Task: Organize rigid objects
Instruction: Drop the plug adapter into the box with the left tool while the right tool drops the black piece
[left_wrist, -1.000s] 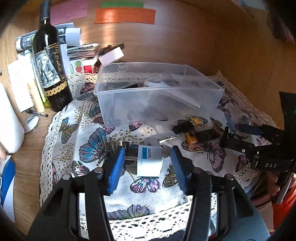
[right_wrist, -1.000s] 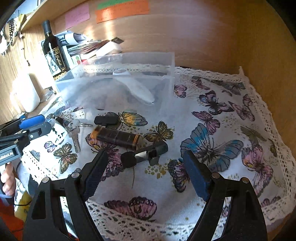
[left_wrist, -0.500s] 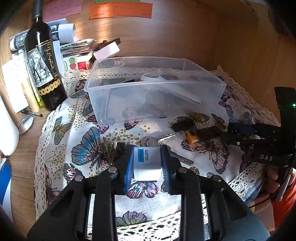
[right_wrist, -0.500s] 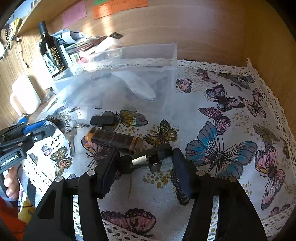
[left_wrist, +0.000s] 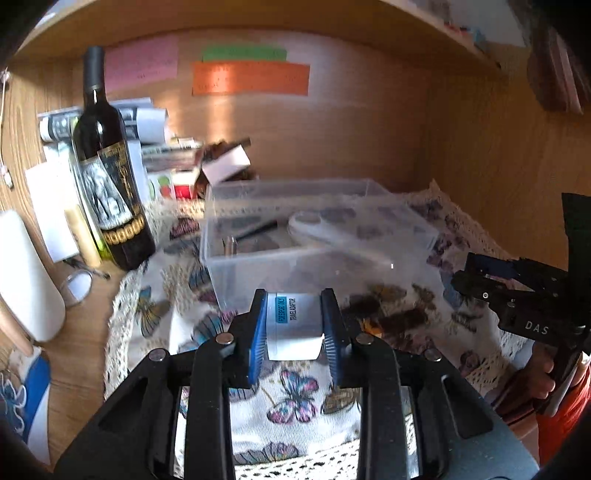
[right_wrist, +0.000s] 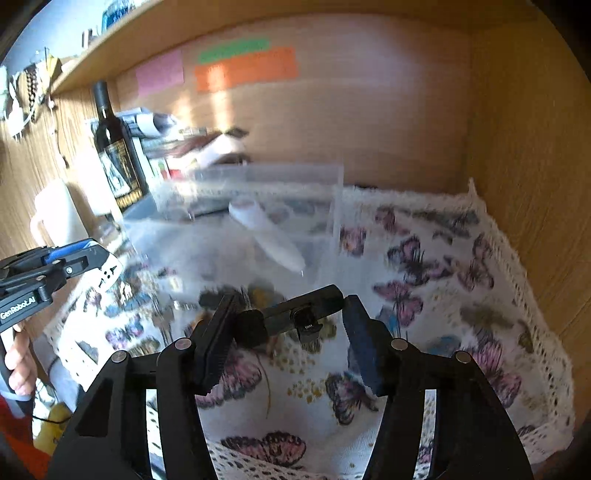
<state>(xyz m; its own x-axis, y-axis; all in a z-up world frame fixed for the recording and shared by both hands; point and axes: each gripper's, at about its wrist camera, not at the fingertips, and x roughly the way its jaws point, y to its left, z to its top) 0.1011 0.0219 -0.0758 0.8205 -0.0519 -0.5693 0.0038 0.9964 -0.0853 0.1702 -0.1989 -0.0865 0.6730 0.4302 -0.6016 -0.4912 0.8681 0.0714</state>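
Left tool (left_wrist: 294, 325) is pinched tight on the white adapter (left_wrist: 293, 325), pads pressing both sides, and it's up off the butterfly cloth (left_wrist: 291, 398), in front of the clear bin (left_wrist: 314, 236). Right tool (right_wrist: 288, 332) is clamped on the black clamp (right_wrist: 295, 314), also clear of the cloth. A second ago both tools stood spread around these pieces on the cloth; their jaws closed in, and now both pieces ride higher. Keys (right_wrist: 166, 314) lie blurred on the cloth.
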